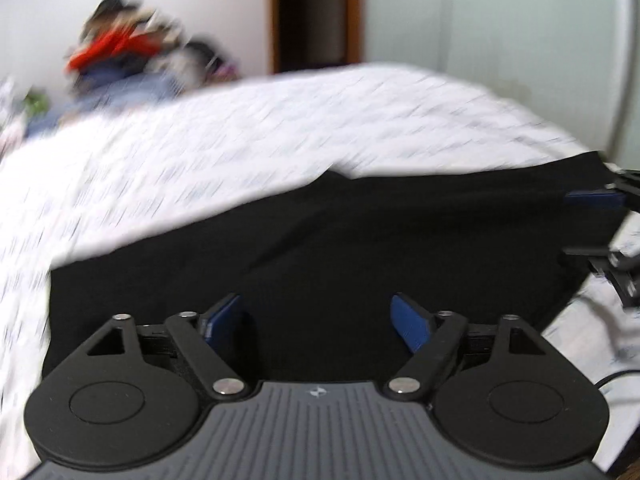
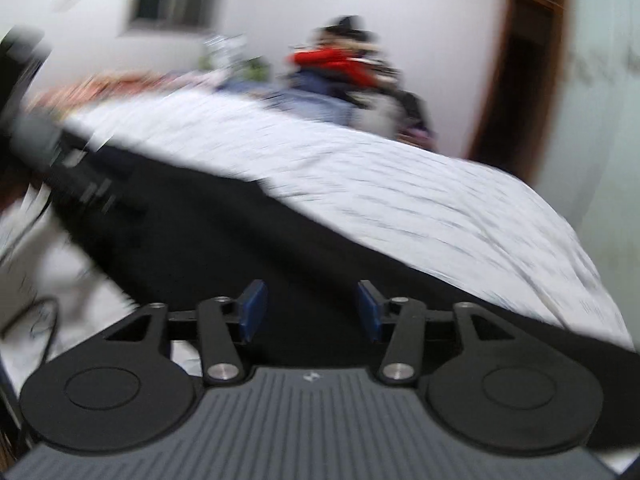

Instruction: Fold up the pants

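Black pants (image 1: 360, 232) lie flat across the near part of a bed with a white patterned cover (image 1: 240, 140). My left gripper (image 1: 318, 320) is open just above the near edge of the pants, holding nothing. The right gripper (image 1: 600, 224) shows at the right edge of this view, open over the pants' right end. In the right wrist view my right gripper (image 2: 312, 312) is open over the pants (image 2: 260, 248); the left gripper (image 2: 72, 176) is a blur at the left. Both views are motion-blurred.
A pile of clothes with a red item (image 1: 120, 52) sits at the far side of the bed, also in the right wrist view (image 2: 344, 68). A dark doorway (image 1: 316, 12) and a pale wardrobe (image 1: 500, 20) stand behind. A black cable (image 2: 40, 320) lies on the cover.
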`<state>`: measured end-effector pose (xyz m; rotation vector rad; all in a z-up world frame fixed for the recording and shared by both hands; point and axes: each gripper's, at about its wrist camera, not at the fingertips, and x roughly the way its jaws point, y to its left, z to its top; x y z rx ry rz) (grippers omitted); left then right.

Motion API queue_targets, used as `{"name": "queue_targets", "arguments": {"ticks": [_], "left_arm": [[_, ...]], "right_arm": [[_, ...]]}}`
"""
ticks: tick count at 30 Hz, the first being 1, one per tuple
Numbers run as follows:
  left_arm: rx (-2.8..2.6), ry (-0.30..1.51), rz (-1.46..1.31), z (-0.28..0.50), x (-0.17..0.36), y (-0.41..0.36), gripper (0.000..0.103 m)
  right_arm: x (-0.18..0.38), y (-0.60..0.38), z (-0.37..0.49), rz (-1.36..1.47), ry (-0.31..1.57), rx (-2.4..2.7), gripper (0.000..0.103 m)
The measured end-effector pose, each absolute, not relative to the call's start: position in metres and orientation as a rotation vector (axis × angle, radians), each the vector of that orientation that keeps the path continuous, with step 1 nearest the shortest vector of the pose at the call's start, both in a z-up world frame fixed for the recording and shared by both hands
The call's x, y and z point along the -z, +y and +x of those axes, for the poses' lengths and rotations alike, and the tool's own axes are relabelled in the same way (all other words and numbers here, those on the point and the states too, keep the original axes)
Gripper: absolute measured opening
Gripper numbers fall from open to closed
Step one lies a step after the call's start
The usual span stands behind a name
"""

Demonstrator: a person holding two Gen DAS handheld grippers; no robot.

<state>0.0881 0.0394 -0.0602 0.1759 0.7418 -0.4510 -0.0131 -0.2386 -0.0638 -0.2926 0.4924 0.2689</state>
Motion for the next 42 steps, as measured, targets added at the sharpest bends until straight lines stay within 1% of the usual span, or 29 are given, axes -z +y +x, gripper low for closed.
{"name": "queue_targets", "arguments": {"ticks": [1, 2, 4, 7, 8, 9, 11, 13, 14, 16, 18, 19, 20, 21, 22, 25, 27, 29, 31, 32, 34, 36, 37, 38, 42], "left_arm": [[0.451, 0.778, 0.151, 0.091, 0.065, 0.050, 0.086], [0.466, 0.779, 0.125, 0.089, 0.067, 0.058, 0.086], [0.496, 0.775, 0.163, 0.079, 0.065, 0.061, 0.086], [0.501, 0.760, 0.225, 0.068, 0.057, 0.064, 0.086], [0.501, 0.759, 0.206, 0.069, 0.053, 0.066, 0.086], [0.507, 0.753, 0.176, 0.072, 0.047, 0.066, 0.086], [0.529, 0.709, 0.106, 0.077, 0.039, 0.064, 0.087], [0.527, 0.691, 0.071, 0.089, 0.035, 0.050, 0.087], [0.523, 0.683, 0.072, 0.094, 0.034, 0.039, 0.088], [0.550, 0.672, 0.131, 0.101, 0.042, 0.017, 0.095], [0.552, 0.748, 0.265, 0.104, 0.061, -0.003, 0.097], [0.543, 0.764, 0.337, 0.099, 0.071, -0.009, 0.097], [0.558, 0.724, 0.373, 0.087, 0.074, -0.006, 0.097], [0.578, 0.697, 0.376, 0.078, 0.075, 0.001, 0.097], [0.595, 0.713, 0.361, 0.073, 0.074, 0.009, 0.097], [0.580, 0.764, 0.227, 0.075, 0.059, 0.027, 0.097], [0.565, 0.731, 0.170, 0.079, 0.044, 0.025, 0.097], [0.552, 0.661, 0.127, 0.084, 0.036, 0.021, 0.097], [0.492, 0.646, 0.111, 0.094, 0.036, 0.011, 0.098], [0.465, 0.650, 0.124, 0.098, 0.041, 0.004, 0.098], [0.414, 0.678, 0.196, 0.103, 0.054, -0.005, 0.098], [0.380, 0.702, 0.285, 0.099, 0.071, -0.009, 0.099], [0.395, 0.676, 0.290, 0.089, 0.073, -0.001, 0.099], [0.412, 0.665, 0.281, 0.079, 0.073, 0.012, 0.099], [0.415, 0.714, 0.258, 0.074, 0.059, 0.027, 0.099]], "right_arm": [[0.069, -0.227, -0.007, -0.316, 0.510, -0.278, 0.074], [0.073, -0.218, -0.003, -0.310, 0.536, -0.287, 0.077], [0.083, -0.210, 0.009, -0.269, 0.659, -0.331, 0.077], [0.084, -0.210, 0.001, -0.272, 0.759, -0.405, 0.079], [0.082, -0.211, -0.005, -0.290, 0.770, -0.422, 0.079], [0.076, -0.213, -0.007, -0.279, 0.780, -0.437, 0.077], [0.061, -0.221, -0.006, -0.214, 0.737, -0.438, 0.078], [0.046, -0.225, 0.000, -0.142, 0.662, -0.419, 0.089], [0.042, -0.226, 0.006, -0.111, 0.617, -0.387, 0.091], [0.044, -0.223, 0.025, -0.071, 0.586, -0.327, 0.092], [0.061, -0.218, 0.049, -0.086, 0.656, -0.247, 0.094], [0.074, -0.209, 0.057, -0.140, 0.734, -0.200, 0.095], [0.087, -0.201, 0.058, -0.192, 0.787, -0.177, 0.096], [0.089, -0.199, 0.048, -0.197, 0.750, -0.160, 0.100], [0.089, -0.197, 0.038, -0.189, 0.759, -0.160, 0.102], [0.083, -0.204, 0.014, -0.174, 0.801, -0.204, 0.103], [0.068, -0.217, 0.009, -0.104, 0.811, -0.269, 0.103], [0.048, -0.223, 0.007, -0.054, 0.703, -0.245, 0.103], [0.035, -0.224, 0.013, -0.043, 0.623, -0.181, 0.103], [0.035, -0.223, 0.022, -0.056, 0.618, -0.133, 0.103], [0.044, -0.214, 0.044, -0.123, 0.666, -0.010, 0.103], [0.071, -0.203, 0.068, -0.238, 0.809, 0.087, 0.103], [0.082, -0.201, 0.070, -0.262, 0.845, 0.091, 0.103], [0.081, -0.203, 0.058, -0.235, 0.793, 0.094, 0.103], [0.075, -0.231, 0.018, -0.150, 0.824, -0.081, 0.103]]}}
